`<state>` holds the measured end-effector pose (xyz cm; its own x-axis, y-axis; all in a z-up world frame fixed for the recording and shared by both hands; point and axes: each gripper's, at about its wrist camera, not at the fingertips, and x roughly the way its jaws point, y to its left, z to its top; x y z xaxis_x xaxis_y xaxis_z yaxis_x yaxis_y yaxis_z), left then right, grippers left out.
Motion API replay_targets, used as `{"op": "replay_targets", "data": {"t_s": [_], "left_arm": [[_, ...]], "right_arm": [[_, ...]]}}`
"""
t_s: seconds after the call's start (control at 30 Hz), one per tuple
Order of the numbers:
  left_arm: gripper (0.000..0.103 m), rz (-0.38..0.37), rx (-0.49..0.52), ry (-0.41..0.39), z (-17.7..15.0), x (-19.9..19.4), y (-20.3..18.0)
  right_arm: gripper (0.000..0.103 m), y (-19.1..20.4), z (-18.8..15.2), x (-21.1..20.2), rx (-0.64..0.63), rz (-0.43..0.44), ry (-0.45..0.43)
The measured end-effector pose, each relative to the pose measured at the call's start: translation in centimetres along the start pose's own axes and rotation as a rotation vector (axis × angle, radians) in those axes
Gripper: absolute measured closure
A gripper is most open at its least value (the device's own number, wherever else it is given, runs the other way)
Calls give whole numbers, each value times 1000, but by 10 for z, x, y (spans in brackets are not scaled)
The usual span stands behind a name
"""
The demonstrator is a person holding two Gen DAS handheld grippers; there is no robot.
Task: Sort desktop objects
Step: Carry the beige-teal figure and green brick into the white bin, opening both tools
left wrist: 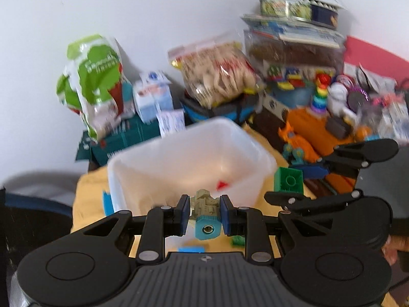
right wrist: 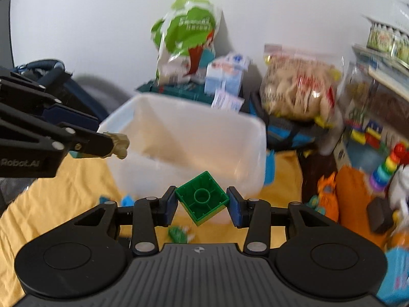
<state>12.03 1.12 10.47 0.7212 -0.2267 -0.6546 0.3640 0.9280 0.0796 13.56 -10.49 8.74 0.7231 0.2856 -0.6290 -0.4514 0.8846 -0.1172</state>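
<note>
1. The left gripper [left wrist: 204, 213] is narrowed onto a tan-and-teal toy [left wrist: 205, 217], its blue pads pressing the toy's two sides (the teal end faces the camera).
2. From the right wrist view, the toy's tan tip [right wrist: 118, 144] sticks out past the left gripper's fingers, at the near left corner of the white bin [right wrist: 255, 138].
3. The right gripper [right wrist: 202, 204] clamps a green block [right wrist: 203, 199], turned corner-on between the pads with its hollow underside toward the lens.
4. The block hangs in front of the bin's near wall, above the yellow cloth [right wrist: 64, 186].
5. In the left wrist view the block [left wrist: 288, 180] sits just right of the bin [left wrist: 115, 174], held by the right gripper's black fingers.
6. Inside the bin a small red piece [left wrist: 222, 184] shows (too blurred to name).
7. Behind the bin stand a green bag [right wrist: 186, 38] and a clear bag of pale snacks [right wrist: 299, 89].
</note>
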Motion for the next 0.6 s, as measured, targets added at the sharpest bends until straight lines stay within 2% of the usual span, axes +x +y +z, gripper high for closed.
{"op": "replay_targets", "data": {"t_s": [0.33,0.6], "left_arm": [[75,84,-6,-33,42,38,22],[75,138,-16,16,43,90,40]], "right_arm": [[58,-10,39,32,1,-11,-10],[58,-16,44,75,16,-5,33]]}}
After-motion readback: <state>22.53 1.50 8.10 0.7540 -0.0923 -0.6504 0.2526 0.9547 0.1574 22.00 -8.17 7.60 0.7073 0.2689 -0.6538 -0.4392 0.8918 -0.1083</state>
